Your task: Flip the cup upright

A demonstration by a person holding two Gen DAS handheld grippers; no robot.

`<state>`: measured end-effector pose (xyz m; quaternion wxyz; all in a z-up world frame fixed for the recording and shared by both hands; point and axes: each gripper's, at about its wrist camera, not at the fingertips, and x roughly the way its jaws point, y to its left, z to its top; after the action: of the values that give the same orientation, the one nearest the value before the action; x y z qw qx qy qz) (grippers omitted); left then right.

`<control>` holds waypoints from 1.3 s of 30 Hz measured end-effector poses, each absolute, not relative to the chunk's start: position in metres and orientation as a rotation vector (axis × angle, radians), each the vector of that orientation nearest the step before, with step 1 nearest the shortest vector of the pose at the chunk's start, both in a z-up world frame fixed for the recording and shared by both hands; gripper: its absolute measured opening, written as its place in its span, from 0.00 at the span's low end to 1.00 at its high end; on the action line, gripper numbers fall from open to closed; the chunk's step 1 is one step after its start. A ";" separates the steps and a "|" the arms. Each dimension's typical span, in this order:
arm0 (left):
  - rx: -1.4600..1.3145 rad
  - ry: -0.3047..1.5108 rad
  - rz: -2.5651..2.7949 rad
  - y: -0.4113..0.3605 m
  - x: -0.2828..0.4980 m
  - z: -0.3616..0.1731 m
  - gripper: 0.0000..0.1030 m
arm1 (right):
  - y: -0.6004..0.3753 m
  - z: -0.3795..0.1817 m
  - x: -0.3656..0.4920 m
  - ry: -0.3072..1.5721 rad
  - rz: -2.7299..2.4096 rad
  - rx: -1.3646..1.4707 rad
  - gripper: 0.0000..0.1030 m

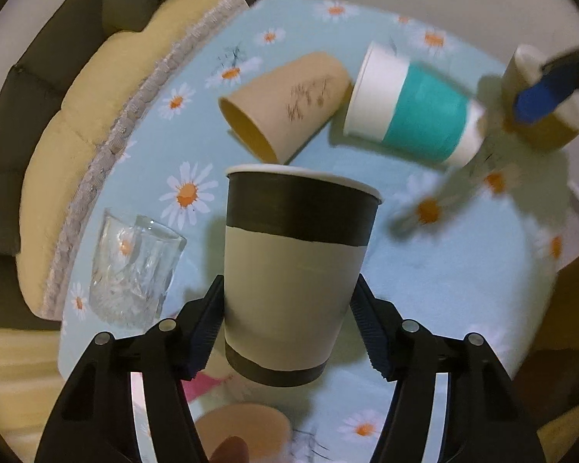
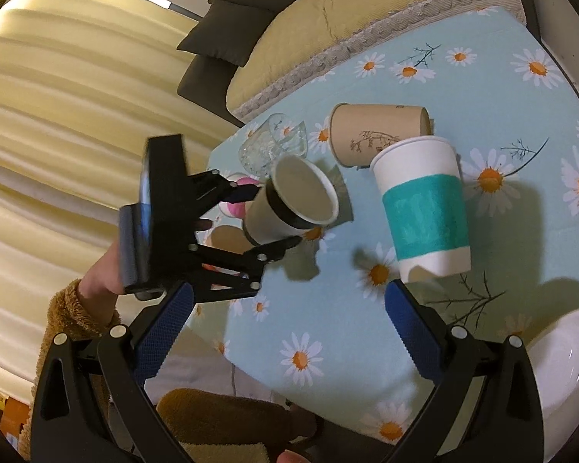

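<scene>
My left gripper [image 1: 287, 308] is shut on a grey paper cup with dark bands [image 1: 293, 270] and holds it upright, mouth up, above the daisy-print table. In the right wrist view the same left gripper [image 2: 276, 214] grips that cup [image 2: 289, 204] near the table's left edge. My right gripper [image 2: 285, 308] is open and empty, a little short of a white cup with a teal band [image 2: 424, 208], which also shows in the left wrist view [image 1: 413, 112]. A tan cup [image 1: 285, 104] lies on its side behind it, seen too in the right wrist view [image 2: 374, 131].
A clear glass [image 1: 135, 270] stands left of the held cup on the blue daisy cloth [image 1: 463, 270]. A white bowl [image 2: 559, 370] sits at the right. A yellow cushion [image 1: 77, 115] and dark sofa border the table. A tan cup [image 1: 243, 432] and a pink item lie below.
</scene>
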<state>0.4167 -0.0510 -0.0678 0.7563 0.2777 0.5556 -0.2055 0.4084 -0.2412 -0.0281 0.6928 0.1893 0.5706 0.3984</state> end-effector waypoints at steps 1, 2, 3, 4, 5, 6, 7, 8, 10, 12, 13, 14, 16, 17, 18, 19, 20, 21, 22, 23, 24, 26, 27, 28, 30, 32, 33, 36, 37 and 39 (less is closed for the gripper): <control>0.565 1.207 -0.449 -0.049 0.414 -0.059 0.60 | -0.241 -0.025 0.405 1.276 0.891 0.422 0.96; 0.518 1.205 -0.444 -0.046 0.412 -0.052 0.60 | -0.240 -0.021 0.402 1.276 0.894 0.422 0.96; 0.447 1.206 -0.436 -0.041 0.410 -0.042 0.60 | -0.239 -0.018 0.400 1.275 0.897 0.420 0.96; 0.379 1.205 -0.431 -0.036 0.406 -0.034 0.60 | -0.238 -0.013 0.395 1.272 0.903 0.413 0.96; 0.328 1.200 -0.432 -0.033 0.401 -0.028 0.60 | -0.237 -0.010 0.392 1.268 0.906 0.407 0.96; 0.238 1.193 -0.445 -0.029 0.391 -0.018 0.60 | -0.237 -0.006 0.388 1.264 0.908 0.400 0.96; 0.176 1.194 -0.444 -0.027 0.383 -0.014 0.60 | -0.236 -0.003 0.384 1.263 0.910 0.395 0.96; 0.137 1.197 -0.441 -0.027 0.379 -0.012 0.60 | -0.236 0.001 0.380 1.260 0.911 0.391 0.96; 0.005 1.193 -0.421 -0.022 0.360 -0.007 0.60 | -0.236 0.006 0.372 1.257 0.907 0.388 0.96; -0.106 1.168 -0.391 -0.016 0.342 -0.004 0.60 | -0.233 0.009 0.364 1.262 0.922 0.377 0.96; -0.169 1.159 -0.374 -0.012 0.333 -0.004 0.60 | -0.232 0.009 0.360 1.265 0.924 0.372 0.96; -0.224 1.151 -0.355 -0.009 0.324 -0.006 0.60 | -0.230 0.010 0.355 1.269 0.929 0.364 0.96; -0.313 1.144 -0.325 -0.001 0.312 -0.013 0.60 | -0.225 0.009 0.348 1.275 0.936 0.355 0.96; -0.350 1.146 -0.317 0.003 0.309 -0.017 0.60 | -0.223 0.006 0.345 1.282 0.941 0.352 0.96; -0.431 1.149 -0.309 0.007 0.300 -0.025 0.60 | -0.219 0.003 0.342 1.289 0.948 0.350 0.96; -0.473 1.151 -0.305 0.010 0.295 -0.030 0.60 | -0.217 0.001 0.339 1.294 0.952 0.348 0.96; -0.519 1.151 -0.287 0.012 0.289 -0.038 0.60 | -0.213 -0.003 0.336 1.303 0.955 0.346 0.96; -0.550 1.151 -0.277 0.014 0.287 -0.043 0.60 | -0.209 -0.008 0.333 1.313 0.960 0.346 0.96; -0.586 1.154 -0.267 0.016 0.284 -0.050 0.60 | -0.207 -0.011 0.332 1.320 0.963 0.345 0.96; -0.606 1.159 -0.257 0.019 0.281 -0.056 0.60 | -0.203 -0.017 0.330 1.330 0.965 0.343 0.96; -0.623 1.169 -0.244 0.019 0.278 -0.065 0.60 | -0.198 -0.025 0.328 1.345 0.964 0.338 0.96; -0.645 1.183 -0.251 0.018 0.276 -0.077 0.61 | -0.192 -0.037 0.328 1.367 0.957 0.330 0.96; -0.656 1.190 -0.237 0.017 0.276 -0.084 0.61 | -0.189 -0.043 0.328 1.377 0.948 0.327 0.95; -0.671 1.199 -0.231 0.016 0.277 -0.090 0.61 | -0.188 -0.047 0.328 1.382 0.938 0.326 0.95; -0.677 1.210 -0.220 0.014 0.281 -0.097 0.61 | -0.186 -0.053 0.329 1.387 0.924 0.335 0.94; -0.664 1.227 -0.204 0.016 0.282 -0.102 0.61 | -0.185 -0.057 0.331 1.394 0.925 0.341 0.94; -0.664 1.232 -0.208 0.019 0.281 -0.104 0.62 | -0.186 -0.057 0.331 1.396 0.925 0.345 0.94; -0.649 1.230 -0.197 0.020 0.281 -0.108 0.73 | -0.185 -0.060 0.335 1.404 0.920 0.354 0.94; -0.649 1.229 -0.200 0.021 0.279 -0.106 0.73 | -0.186 -0.059 0.335 1.403 0.919 0.354 0.94; -0.646 1.230 -0.196 0.022 0.278 -0.108 0.73 | -0.186 -0.061 0.337 1.405 0.913 0.356 0.94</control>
<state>0.2784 0.0220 -0.1079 0.7638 -0.2973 0.5658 -0.0903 0.3371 -0.1859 -0.0610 0.6551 0.1568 0.6199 0.4026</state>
